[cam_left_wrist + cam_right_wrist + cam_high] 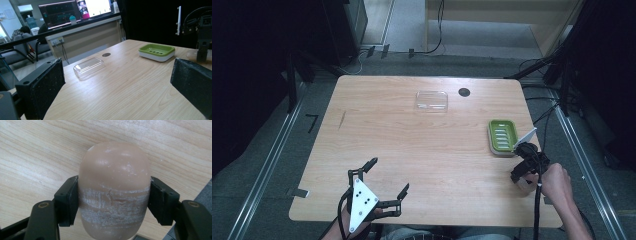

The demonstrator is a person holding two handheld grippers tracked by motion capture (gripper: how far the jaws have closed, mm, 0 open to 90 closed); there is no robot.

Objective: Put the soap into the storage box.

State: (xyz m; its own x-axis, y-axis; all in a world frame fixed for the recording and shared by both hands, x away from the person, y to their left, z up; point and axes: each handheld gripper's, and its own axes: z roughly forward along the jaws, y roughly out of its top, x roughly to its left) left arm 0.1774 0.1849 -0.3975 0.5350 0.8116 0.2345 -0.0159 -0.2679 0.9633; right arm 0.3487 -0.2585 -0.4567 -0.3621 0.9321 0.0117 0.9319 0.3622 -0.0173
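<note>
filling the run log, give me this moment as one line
right claw: shut on soap | left claw: open, idle | soap dish: empty | lid: on table

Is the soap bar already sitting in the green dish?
No, the green ribbed soap dish is empty; the pinkish-brown oval soap bar is clamped between the right gripper fingers.

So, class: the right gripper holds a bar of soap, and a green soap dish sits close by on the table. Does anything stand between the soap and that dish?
Nothing visible does. The right gripper clamps the soap just short of the green soap dish, with bare table between them. The clear lid lies farther off.
</note>
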